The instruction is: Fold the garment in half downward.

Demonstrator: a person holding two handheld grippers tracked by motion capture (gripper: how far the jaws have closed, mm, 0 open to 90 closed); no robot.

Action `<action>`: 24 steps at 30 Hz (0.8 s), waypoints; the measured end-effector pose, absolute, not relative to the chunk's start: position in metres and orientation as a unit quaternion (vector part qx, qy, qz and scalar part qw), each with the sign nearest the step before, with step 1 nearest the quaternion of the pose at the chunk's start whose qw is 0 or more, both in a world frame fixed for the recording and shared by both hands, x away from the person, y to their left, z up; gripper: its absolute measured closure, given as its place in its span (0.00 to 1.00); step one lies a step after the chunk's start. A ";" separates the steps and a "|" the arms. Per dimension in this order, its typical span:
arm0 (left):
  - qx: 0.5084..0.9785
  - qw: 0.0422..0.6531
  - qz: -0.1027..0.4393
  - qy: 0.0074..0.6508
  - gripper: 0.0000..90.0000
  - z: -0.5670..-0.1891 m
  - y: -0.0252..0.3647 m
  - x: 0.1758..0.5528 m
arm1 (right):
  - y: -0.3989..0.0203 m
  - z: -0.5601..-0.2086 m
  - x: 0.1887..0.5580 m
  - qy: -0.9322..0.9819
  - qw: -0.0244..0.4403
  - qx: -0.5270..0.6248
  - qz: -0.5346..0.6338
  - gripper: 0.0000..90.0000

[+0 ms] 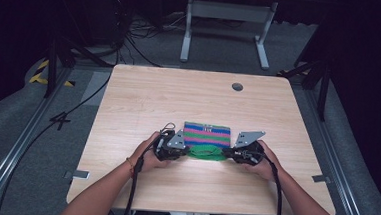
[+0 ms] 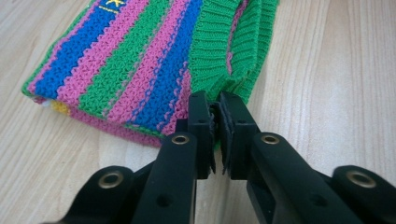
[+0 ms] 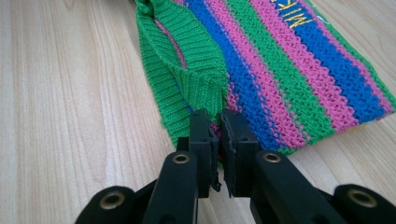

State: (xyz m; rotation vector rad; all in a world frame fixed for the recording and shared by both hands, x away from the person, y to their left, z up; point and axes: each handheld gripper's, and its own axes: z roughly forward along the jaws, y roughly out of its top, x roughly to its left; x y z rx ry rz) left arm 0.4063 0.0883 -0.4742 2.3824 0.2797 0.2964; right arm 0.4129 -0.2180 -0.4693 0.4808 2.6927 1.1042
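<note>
Each hand-held gripper, left and right, pinching striped knit, wooden table, grey carpet

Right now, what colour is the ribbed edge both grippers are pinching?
Solid green ribbed edge; the knit cloth beyond is striped blue, pink and green. Left gripper view shows it best.

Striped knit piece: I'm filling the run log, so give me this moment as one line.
item: striped knit piece, folded, on table | left claw: shut on green ribbed edge | right claw: shut on same edge
</note>
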 end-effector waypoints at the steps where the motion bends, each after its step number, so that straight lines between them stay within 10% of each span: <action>1: 0.920 0.358 0.117 0.104 0.93 -0.475 0.088 0.407 | -0.218 -0.470 0.413 0.908 0.095 0.163 0.374 0.93; 24: 0.920 0.353 0.123 0.118 0.90 -0.475 0.083 0.408 | -0.224 -0.473 0.410 0.905 0.134 0.169 0.367 0.88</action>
